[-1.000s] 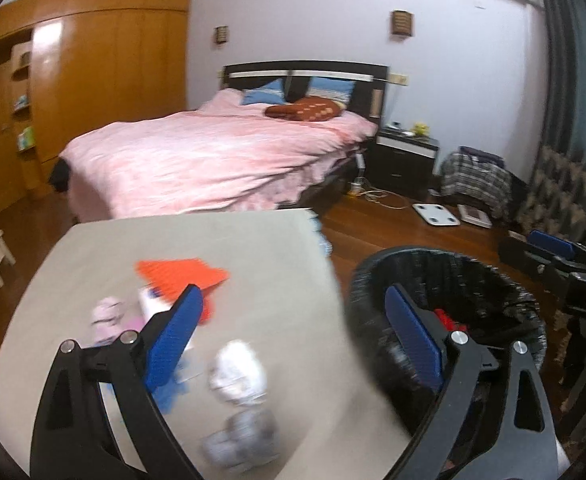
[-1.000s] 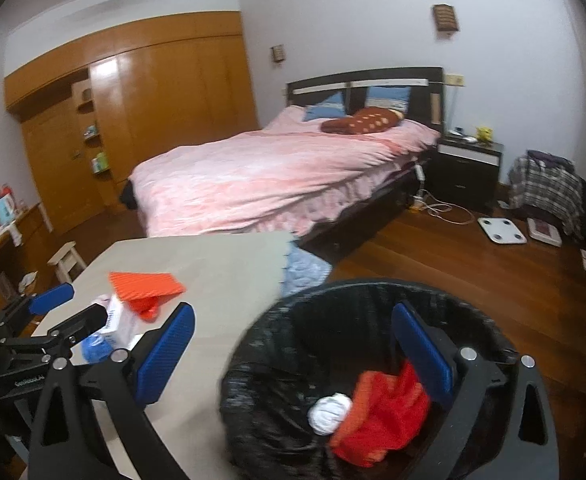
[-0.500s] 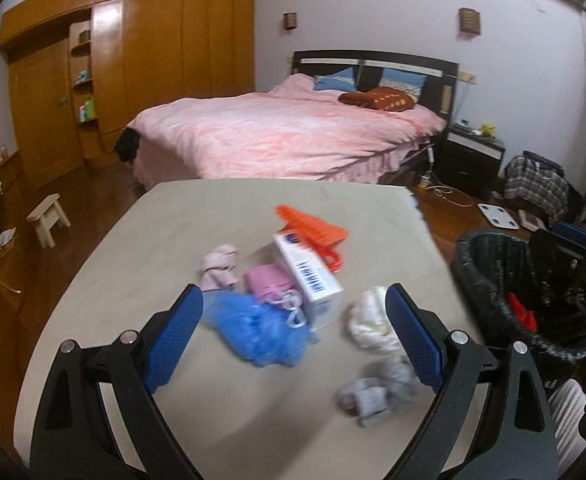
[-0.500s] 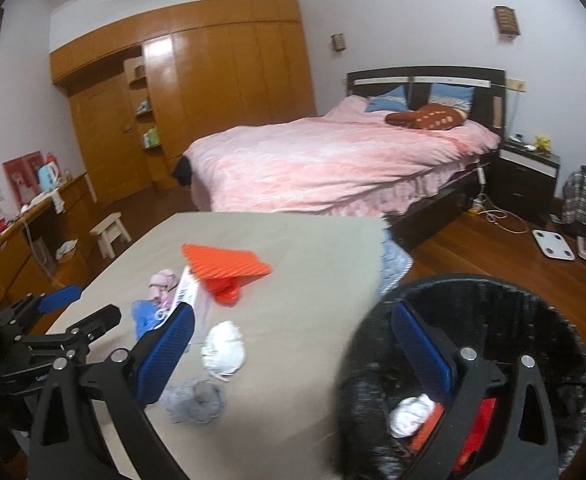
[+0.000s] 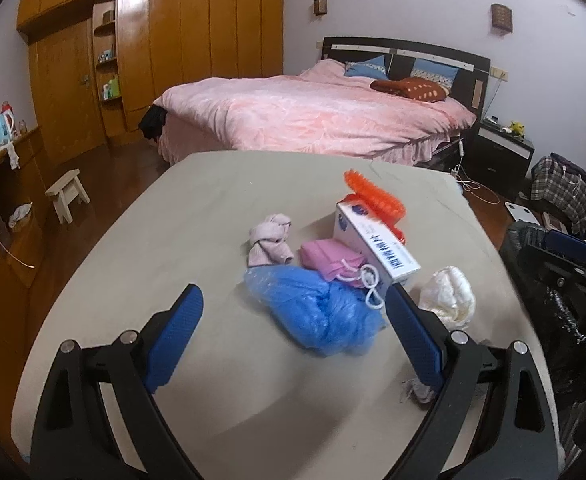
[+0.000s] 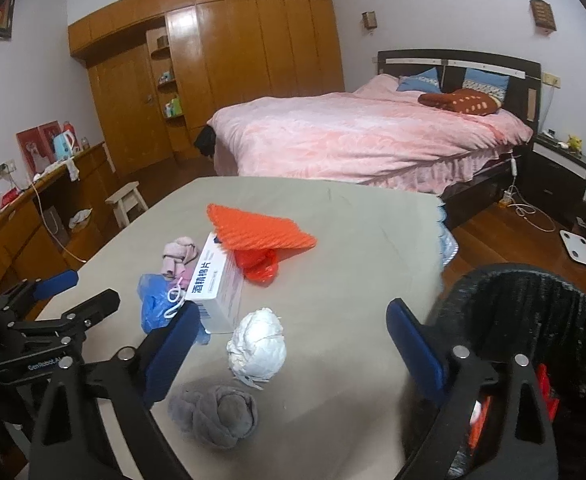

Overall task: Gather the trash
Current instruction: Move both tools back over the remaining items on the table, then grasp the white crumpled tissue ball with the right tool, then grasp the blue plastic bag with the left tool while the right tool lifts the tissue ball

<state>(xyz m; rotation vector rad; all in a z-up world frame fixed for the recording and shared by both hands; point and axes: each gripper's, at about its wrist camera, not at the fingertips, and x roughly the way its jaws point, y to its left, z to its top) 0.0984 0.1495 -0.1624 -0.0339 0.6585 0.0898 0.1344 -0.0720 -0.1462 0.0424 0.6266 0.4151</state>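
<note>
1. Trash is lying on the table (image 6: pixel 353 224): a white paper ball (image 6: pixel 257 345) and a grey wad (image 6: pixel 215 414) are sitting between the right gripper (image 6: pixel 289 344) fingers, untouched.
2. Its jaws are standing wide, having just been closing a little.
3. Left gripper (image 5: pixel 293 334) is gaping over the blue bag (image 5: pixel 317 312), probably not touching.

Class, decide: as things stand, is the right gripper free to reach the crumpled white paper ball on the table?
Probably yes. The right gripper is open, and the crumpled white paper ball lies ahead between its fingers with nothing over it.
</note>
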